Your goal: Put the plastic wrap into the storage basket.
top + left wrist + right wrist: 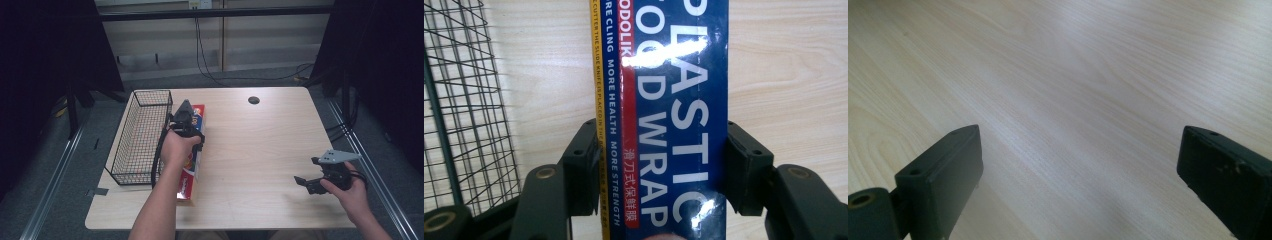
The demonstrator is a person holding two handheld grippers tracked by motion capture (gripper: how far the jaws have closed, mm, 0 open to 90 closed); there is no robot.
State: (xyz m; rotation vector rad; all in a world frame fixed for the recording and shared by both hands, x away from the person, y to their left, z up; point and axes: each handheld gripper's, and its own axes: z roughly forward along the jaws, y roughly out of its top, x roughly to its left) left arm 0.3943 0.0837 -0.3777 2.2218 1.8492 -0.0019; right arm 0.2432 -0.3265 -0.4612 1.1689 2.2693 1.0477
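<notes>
Your left gripper (186, 120) points away from you, forearm extended, jaws clamped on a load. Your right gripper (314, 183) rests low at the right, jaws spread wide, pointing left.

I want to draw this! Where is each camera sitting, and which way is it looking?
High view: above the person's side, looking forward and down at the table; both forearms and hands show.
Left gripper view: rides the left gripper, looking along its jaws, shut on the plastic wrap box.
Right gripper view: rides the right gripper, facing bare tabletop, jaws apart.
Shared: the high and left gripper views both show the wire basket.
</notes>
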